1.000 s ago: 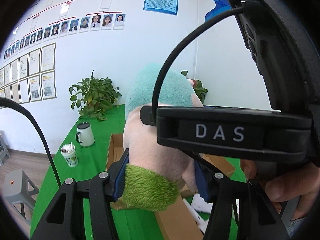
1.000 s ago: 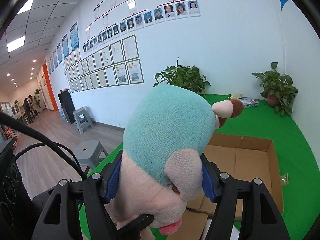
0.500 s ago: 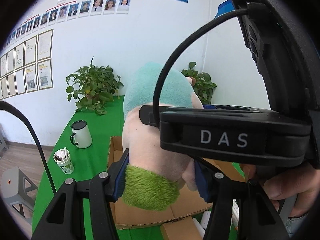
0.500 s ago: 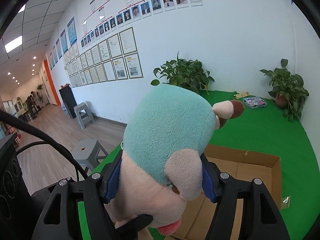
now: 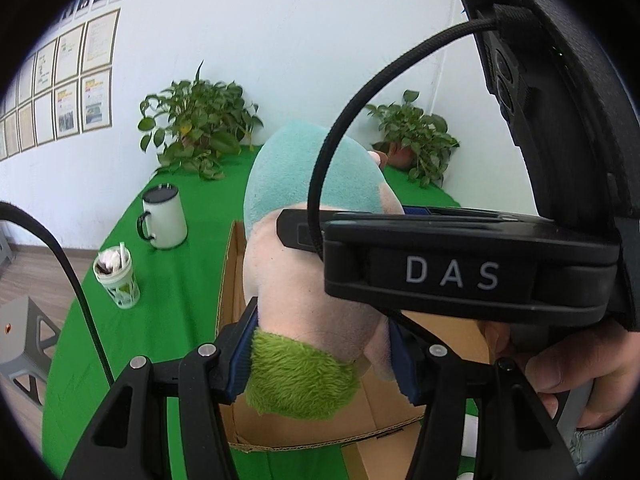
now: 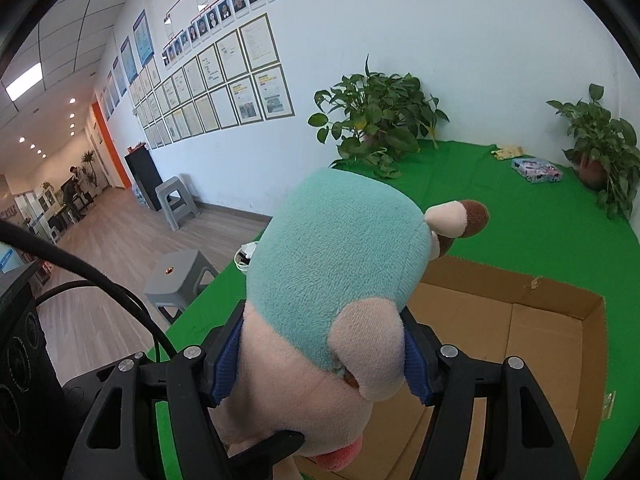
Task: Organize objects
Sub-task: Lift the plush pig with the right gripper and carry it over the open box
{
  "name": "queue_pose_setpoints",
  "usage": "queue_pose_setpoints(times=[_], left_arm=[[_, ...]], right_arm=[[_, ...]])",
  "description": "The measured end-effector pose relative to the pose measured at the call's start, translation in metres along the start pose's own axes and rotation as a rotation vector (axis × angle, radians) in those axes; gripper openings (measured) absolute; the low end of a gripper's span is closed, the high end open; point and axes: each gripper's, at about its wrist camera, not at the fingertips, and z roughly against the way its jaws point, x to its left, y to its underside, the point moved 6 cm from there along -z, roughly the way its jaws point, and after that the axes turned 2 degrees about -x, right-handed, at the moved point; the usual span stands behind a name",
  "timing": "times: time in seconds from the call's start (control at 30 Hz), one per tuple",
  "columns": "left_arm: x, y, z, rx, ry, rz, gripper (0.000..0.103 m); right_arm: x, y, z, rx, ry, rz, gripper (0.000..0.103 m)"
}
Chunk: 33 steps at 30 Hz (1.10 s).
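Both grippers clamp one plush toy (image 6: pixel 336 280): the left gripper (image 5: pixel 324 356) squeezes its green-furred lower part, the right gripper (image 6: pixel 324 356) its pink-and-teal head. Compared with a second earlier, the toy now hangs lower, above the open cardboard box (image 6: pixel 560 344) on the green table (image 6: pixel 520 200). The mug (image 5: pixel 164 216) and paper cup (image 5: pixel 118 276) appear nearer at left.
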Motion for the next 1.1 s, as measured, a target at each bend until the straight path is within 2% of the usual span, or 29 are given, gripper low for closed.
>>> queue_pose_setpoints(times=[0.6,0.77,0.93,1.03,1.1], left_arm=[[0.021,0.072,-0.079,0.233,-0.071,0.108,0.058],[0.023,0.092,-0.081,0.245,-0.081,0.115,0.06],[0.025,0.111,-0.071,0.235,-0.071,0.12,0.056],[0.029,0.117,-0.068,0.228,-0.068,0.138,0.047],[0.032,0.119,-0.067,0.225,-0.067,0.153,0.043]], right_arm=[[-0.046,0.088,-0.154,0.211,-0.106,-0.065,0.064],[-0.05,0.106,-0.178,0.249,-0.108,-0.068,0.064],[-0.047,0.115,-0.191,0.256,-0.087,-0.053,0.067],[-0.036,0.114,-0.194,0.277,-0.076,-0.03,0.072],[-0.028,0.113,-0.192,0.285,-0.069,-0.021,0.08]])
